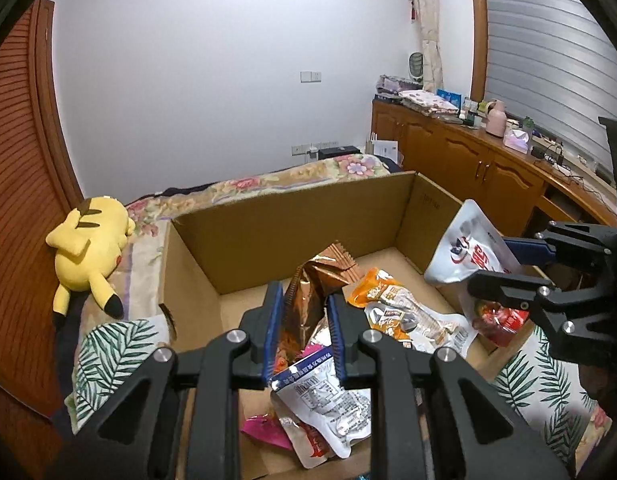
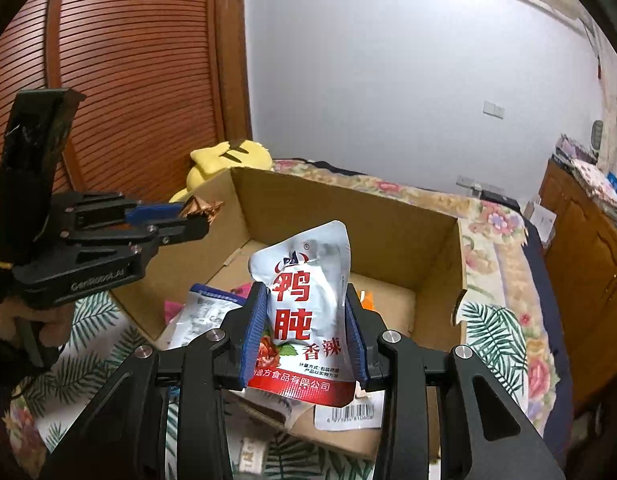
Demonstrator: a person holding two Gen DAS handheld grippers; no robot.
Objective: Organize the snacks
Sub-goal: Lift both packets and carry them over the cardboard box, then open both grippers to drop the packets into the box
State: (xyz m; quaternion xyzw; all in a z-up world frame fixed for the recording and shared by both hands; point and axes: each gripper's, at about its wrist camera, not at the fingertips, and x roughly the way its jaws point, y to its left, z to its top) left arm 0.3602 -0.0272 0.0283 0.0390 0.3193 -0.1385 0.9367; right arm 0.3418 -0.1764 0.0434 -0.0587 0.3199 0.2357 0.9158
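An open cardboard box (image 1: 292,216) sits on the bed and holds several snack packets. My left gripper (image 1: 304,312) is shut on a copper foil snack bag (image 1: 314,280) and holds it above the box; it also shows in the right wrist view (image 2: 188,220) with the copper bag (image 2: 200,208) at its tips. My right gripper (image 2: 306,320) is shut on a white pouch with red characters (image 2: 304,300), held over the box (image 2: 348,204). In the left wrist view the right gripper (image 1: 520,264) holds the white pouch (image 1: 468,248) at the box's right wall.
An orange and silver packet (image 1: 396,304), a white packet with a nutrition label (image 1: 324,404) and a pink wrapper (image 1: 264,428) lie in the box. A yellow plush toy (image 1: 88,252) lies on the floral bedspread to the left. Wooden cabinets (image 1: 468,160) stand at right.
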